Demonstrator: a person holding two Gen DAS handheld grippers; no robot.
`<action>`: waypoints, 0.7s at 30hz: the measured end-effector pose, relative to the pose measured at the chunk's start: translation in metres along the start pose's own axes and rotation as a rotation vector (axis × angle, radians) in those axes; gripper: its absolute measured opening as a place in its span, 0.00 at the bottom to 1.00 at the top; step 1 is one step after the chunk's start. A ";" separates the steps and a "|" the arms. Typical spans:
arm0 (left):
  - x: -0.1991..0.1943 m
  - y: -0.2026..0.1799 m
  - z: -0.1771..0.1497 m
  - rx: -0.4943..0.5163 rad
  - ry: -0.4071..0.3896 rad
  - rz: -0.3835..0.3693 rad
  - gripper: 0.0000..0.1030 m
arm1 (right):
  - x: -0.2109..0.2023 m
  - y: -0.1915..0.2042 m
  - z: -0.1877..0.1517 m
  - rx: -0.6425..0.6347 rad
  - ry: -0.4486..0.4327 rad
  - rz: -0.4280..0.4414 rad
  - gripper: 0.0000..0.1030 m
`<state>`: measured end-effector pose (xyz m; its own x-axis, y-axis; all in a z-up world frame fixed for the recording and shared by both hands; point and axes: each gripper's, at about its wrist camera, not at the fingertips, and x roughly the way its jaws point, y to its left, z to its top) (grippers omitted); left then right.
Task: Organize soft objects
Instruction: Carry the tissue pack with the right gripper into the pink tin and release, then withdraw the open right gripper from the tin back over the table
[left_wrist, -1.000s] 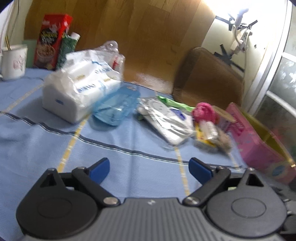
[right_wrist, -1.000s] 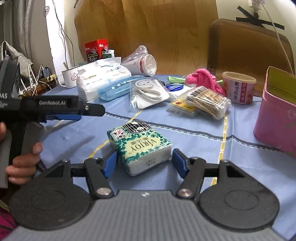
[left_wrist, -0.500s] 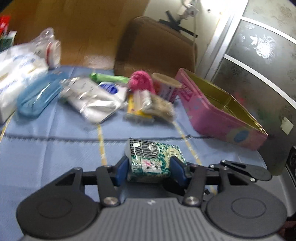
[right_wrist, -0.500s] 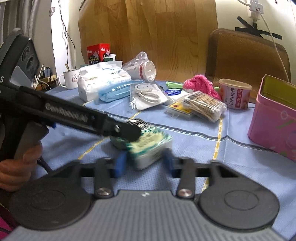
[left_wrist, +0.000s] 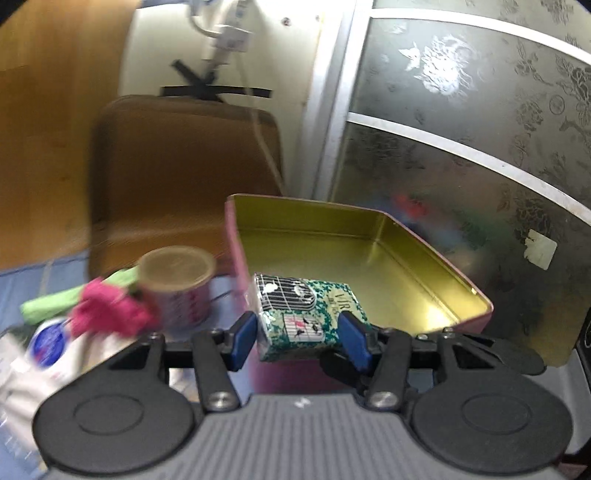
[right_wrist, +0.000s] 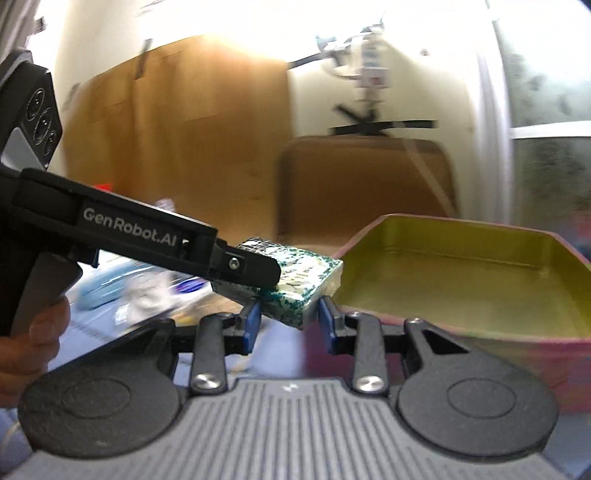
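Note:
A green patterned tissue pack (left_wrist: 306, 295) hangs in the air at the near left corner of the open pink tin (left_wrist: 424, 236). My left gripper (left_wrist: 297, 332) is shut on it, blue pads pressed on both sides. In the right wrist view the same tissue pack (right_wrist: 306, 269) sits tilted, its near corner pinched by my right gripper (right_wrist: 288, 319). The left gripper's finger (right_wrist: 255, 271) reaches in from the left over the pack. The tin (right_wrist: 443, 232) lies just right of the pack, and what shows of its gold inside is bare.
A lidded pink cup (left_wrist: 177, 284), a pink cloth (left_wrist: 107, 314) and a green packet (left_wrist: 55, 302) lie left of the tin on the blue cloth. A brown chair back (left_wrist: 177, 166) stands behind. A glass door (left_wrist: 461, 129) is on the right. A hand (right_wrist: 33, 332) grips the left tool.
My left gripper swung right and shut on the tissue pack, and my right gripper closed on it too. Together they lifted it off the table and carried it right to the tin.

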<state>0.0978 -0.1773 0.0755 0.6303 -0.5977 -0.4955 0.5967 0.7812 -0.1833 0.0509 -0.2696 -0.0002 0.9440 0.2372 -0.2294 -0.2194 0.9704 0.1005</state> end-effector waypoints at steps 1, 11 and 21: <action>0.008 -0.004 0.003 -0.002 0.005 -0.005 0.48 | 0.002 -0.008 0.002 0.006 0.002 -0.014 0.36; 0.018 -0.004 0.009 -0.032 -0.042 0.026 0.86 | 0.002 -0.065 0.008 0.019 -0.013 -0.149 0.61; -0.034 0.029 -0.027 -0.126 -0.041 0.108 0.90 | 0.027 -0.076 0.013 -0.246 -0.315 -0.483 0.89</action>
<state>0.0803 -0.1291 0.0636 0.7083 -0.5141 -0.4838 0.4594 0.8560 -0.2369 0.0967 -0.3378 -0.0016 0.9698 -0.2193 0.1068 0.2356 0.9555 -0.1774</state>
